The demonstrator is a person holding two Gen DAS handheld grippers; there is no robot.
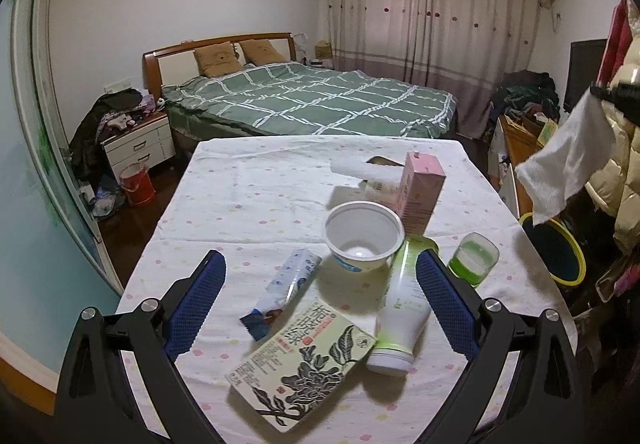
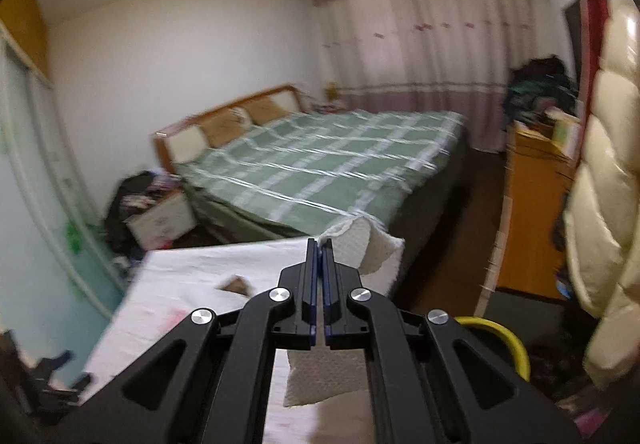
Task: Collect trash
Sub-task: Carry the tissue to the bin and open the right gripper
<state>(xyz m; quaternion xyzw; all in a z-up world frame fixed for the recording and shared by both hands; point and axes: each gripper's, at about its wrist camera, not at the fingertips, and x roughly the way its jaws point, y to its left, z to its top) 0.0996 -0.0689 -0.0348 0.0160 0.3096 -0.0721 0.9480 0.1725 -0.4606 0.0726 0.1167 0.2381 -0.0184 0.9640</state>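
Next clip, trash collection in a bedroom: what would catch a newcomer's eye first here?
Probably the white paper towel pinched in the shut right gripper, held off the table's right side above a yellow-rimmed bin. Next, the litter between the open left gripper's fingers: a white cup, a green-printed box and a white-and-green tube.

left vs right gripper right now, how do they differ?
The left gripper is open, jaws wide apart; the right gripper is shut. The left gripper holds nothing and hangs over the tea box on the table; the right gripper pinches a white paper towel up off the table, near the yellow-rimmed bin. Both have black frames and blue pads.
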